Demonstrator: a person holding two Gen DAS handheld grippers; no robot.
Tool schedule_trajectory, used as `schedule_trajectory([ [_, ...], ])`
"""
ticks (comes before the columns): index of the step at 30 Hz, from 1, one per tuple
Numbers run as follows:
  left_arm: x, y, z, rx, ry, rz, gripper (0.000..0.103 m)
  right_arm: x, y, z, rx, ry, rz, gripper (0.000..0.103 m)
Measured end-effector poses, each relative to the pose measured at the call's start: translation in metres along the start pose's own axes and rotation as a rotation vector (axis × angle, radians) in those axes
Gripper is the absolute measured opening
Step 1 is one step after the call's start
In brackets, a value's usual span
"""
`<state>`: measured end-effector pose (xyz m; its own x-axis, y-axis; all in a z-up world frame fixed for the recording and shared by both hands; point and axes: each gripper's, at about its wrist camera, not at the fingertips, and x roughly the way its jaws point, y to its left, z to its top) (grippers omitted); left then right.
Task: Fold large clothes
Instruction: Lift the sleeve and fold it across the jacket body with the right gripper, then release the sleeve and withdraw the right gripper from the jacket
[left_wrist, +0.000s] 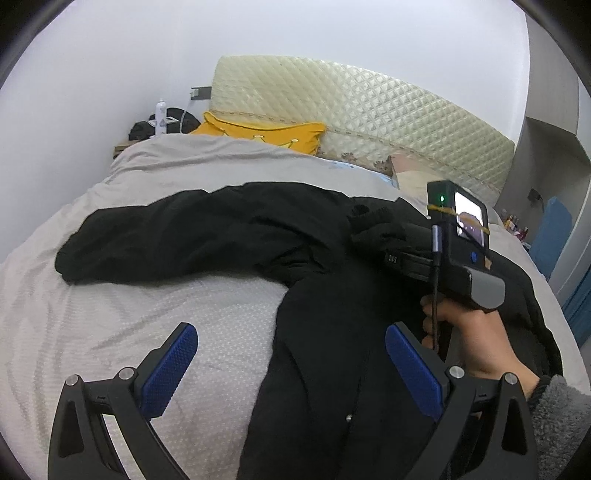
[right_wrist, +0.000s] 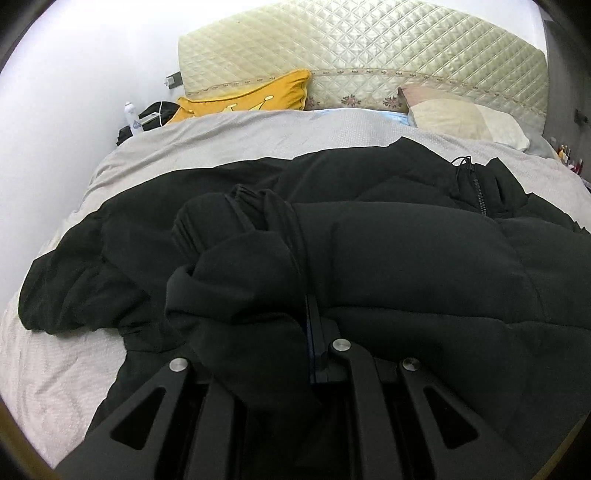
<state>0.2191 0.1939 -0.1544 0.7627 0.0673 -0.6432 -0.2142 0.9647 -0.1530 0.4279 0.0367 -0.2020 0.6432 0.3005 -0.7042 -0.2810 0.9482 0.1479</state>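
A large black padded jacket (left_wrist: 325, 280) lies spread on the grey bedspread (left_wrist: 110, 302), one sleeve (left_wrist: 155, 236) stretched out to the left. My left gripper (left_wrist: 291, 369) is open and empty, hovering above the jacket's left edge and the bare bedspread. My right gripper (right_wrist: 308, 317) is shut on a bunched fold of the jacket (right_wrist: 388, 258), likely the cuff of its other sleeve (right_wrist: 243, 266), held over the jacket's body. The right gripper's body and the hand holding it show in the left wrist view (left_wrist: 458, 254). The jacket's zip (right_wrist: 476, 188) shows at the right.
The quilted cream headboard (left_wrist: 362, 110) stands at the far end of the bed. A yellow cushion (left_wrist: 266, 134) and a pale pillow (right_wrist: 465, 118) lie against it. A bedside table with a spray bottle (left_wrist: 161, 114) and dark items stands at the far left by the white wall. Shelving is at the right.
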Motion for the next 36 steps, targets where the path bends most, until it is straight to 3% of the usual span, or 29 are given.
schedule_trajectory([
  [6,-0.007,-0.004,-0.002,-0.003,0.003,-0.055,0.103,-0.023,0.007,-0.01,-0.049,0.047,0.032,0.024],
  [10,-0.018,-0.013,-0.004,0.007,-0.005,-0.073,0.103,-0.057,0.0,-0.014,-0.001,0.035,0.07,0.065],
  [11,-0.019,-0.013,-0.004,0.008,-0.008,-0.072,0.103,-0.066,-0.001,-0.014,0.001,0.021,0.074,0.068],
  [16,-0.03,-0.023,-0.006,0.025,-0.019,-0.068,0.103,-0.119,-0.018,-0.015,0.049,-0.05,0.087,0.068],
  [24,-0.061,-0.042,-0.01,0.077,-0.051,-0.07,0.103,-0.204,-0.049,-0.04,0.031,-0.148,0.017,0.068],
  [29,-0.093,-0.056,-0.013,0.093,-0.098,-0.096,0.103,-0.249,-0.066,-0.06,0.011,-0.204,-0.038,0.068],
  [36,-0.118,-0.083,-0.033,0.137,-0.115,-0.166,0.103,-0.311,-0.103,-0.094,0.063,-0.261,-0.042,0.068],
])
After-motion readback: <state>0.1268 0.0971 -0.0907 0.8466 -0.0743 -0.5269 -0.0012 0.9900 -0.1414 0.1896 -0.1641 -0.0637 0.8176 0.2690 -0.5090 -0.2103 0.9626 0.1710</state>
